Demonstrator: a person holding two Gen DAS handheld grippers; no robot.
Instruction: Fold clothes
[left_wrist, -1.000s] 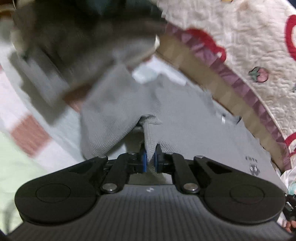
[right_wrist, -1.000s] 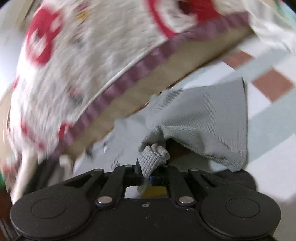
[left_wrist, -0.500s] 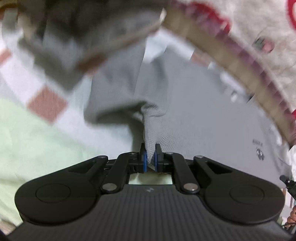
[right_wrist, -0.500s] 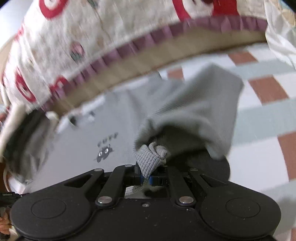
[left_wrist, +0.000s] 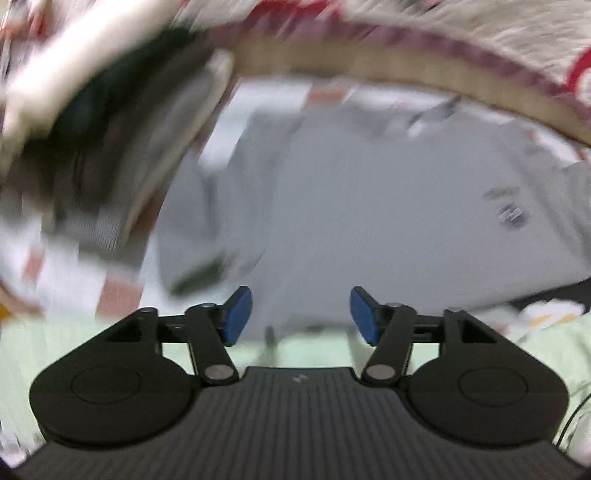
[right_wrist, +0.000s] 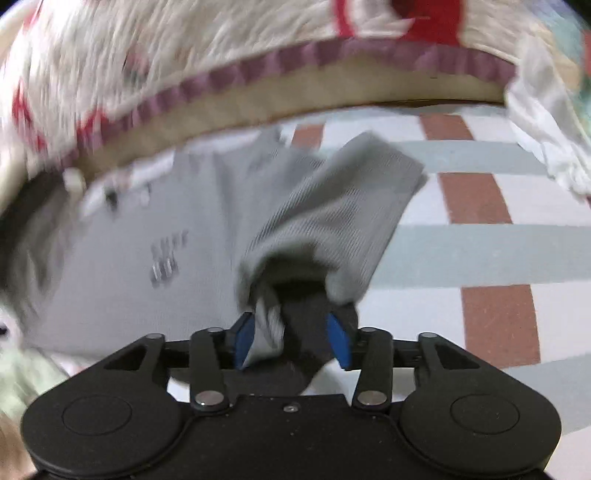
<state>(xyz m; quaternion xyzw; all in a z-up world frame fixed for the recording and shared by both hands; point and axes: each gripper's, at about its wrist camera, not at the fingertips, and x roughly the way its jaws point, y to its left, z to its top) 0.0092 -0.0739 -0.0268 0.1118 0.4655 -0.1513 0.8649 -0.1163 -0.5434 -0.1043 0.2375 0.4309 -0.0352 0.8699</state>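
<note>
Left wrist view shows the left gripper (left_wrist: 301, 314) with its blue pads spread wide and nothing between them, hanging over the near part of the grey ribbed-knit shirt with a small dark chest print (left_wrist: 369, 206), which lies spread on the checked bedspread of white, pale green and brick-red squares (right_wrist: 491, 236), its far end close under the edge of the quilted cream cover with red motifs and a purple-and-tan border (right_wrist: 280, 85). In the right wrist view the right gripper (right_wrist: 291, 338) has its jaws parted too, yet a bunched fold of the sleeve sits between them, touching the left pad; whether it is truly free I cannot tell through the blur. The step looks like laying a sleeve in over the body. To do it well, let the cloth drop fully before drawing the right gripper away, pulling straight back so the pad does not drag the fold open. Then check that the sleeve lies flat within the shirt's side edge, and smooth the raised hump toward the bedspread's near edge before taking the next fold.
</note>
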